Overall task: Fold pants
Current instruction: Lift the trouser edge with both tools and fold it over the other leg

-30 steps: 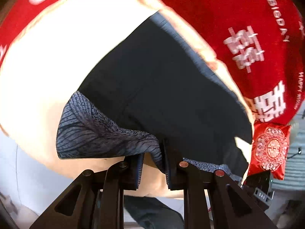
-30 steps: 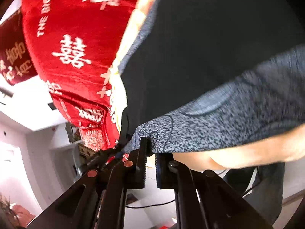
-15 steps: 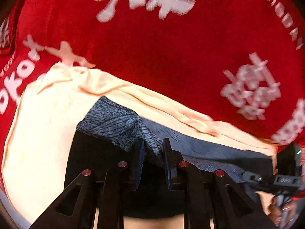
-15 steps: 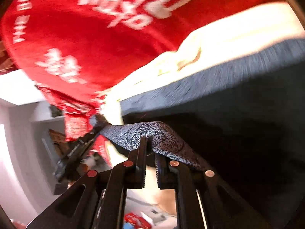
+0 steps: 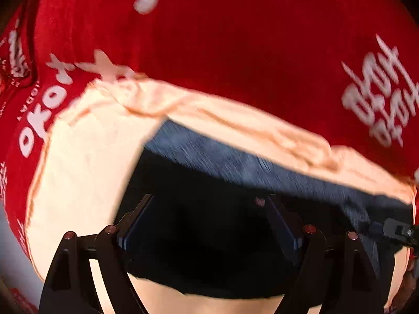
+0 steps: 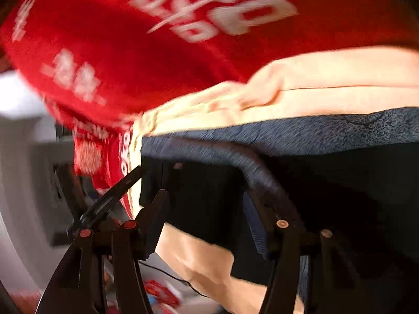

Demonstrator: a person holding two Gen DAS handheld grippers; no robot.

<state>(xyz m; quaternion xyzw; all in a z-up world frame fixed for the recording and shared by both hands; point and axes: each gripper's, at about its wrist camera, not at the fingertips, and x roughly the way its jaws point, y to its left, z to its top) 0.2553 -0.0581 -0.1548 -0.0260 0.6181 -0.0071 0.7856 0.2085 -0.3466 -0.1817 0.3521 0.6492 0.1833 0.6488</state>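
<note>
Both grippers hover low over the folded pants (image 5: 209,235), the left gripper (image 5: 209,209) and right gripper (image 6: 204,196) each with jaws spread, gripping nothing. The pants lie on a cream sheet (image 5: 86,170), their grey waistband (image 6: 314,133) running crosswise.

A red cover (image 5: 235,52) printed with white lettering and characters is spread across the upper part of both views. A pale peach cloth (image 5: 86,172) is laid on the red cover, its wrinkled far edge bunched against the red. Below the red cover's left edge, a thin black cable (image 6: 178,278) is seen.
</note>
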